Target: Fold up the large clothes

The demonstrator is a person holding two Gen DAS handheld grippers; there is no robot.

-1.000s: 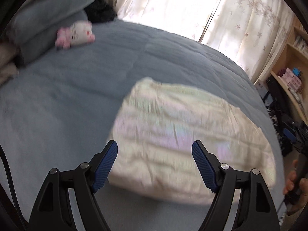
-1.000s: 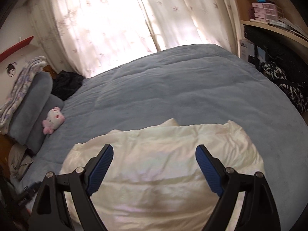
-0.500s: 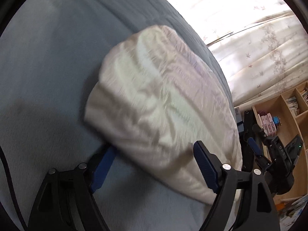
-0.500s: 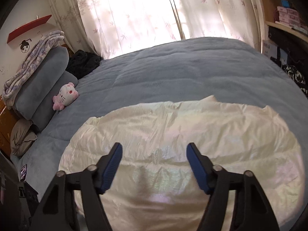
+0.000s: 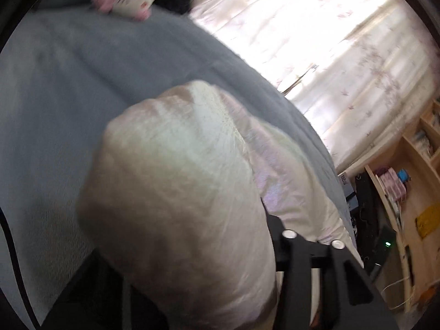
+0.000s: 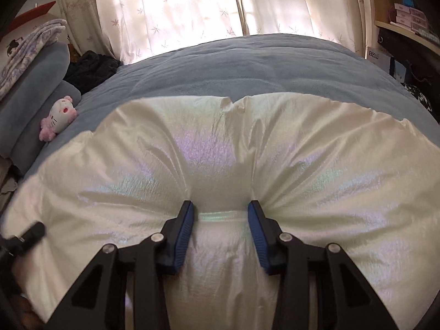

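Both claws were lowered onto cream puffy jacket (image 6: pixel 220 165) on the blue bed (image 6: pixel 261 66); right claw (image 6: pixel 221 214) was just closed, clamped on a fold; left claw (image 5: pixel 209 247) closed into bunched fabric.

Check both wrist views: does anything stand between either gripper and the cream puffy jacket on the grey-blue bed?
Nothing visible does. The right gripper has its jaws pinching the shiny cream puffy jacket directly, and the jacket bulges over the left gripper, hiding its jaws.
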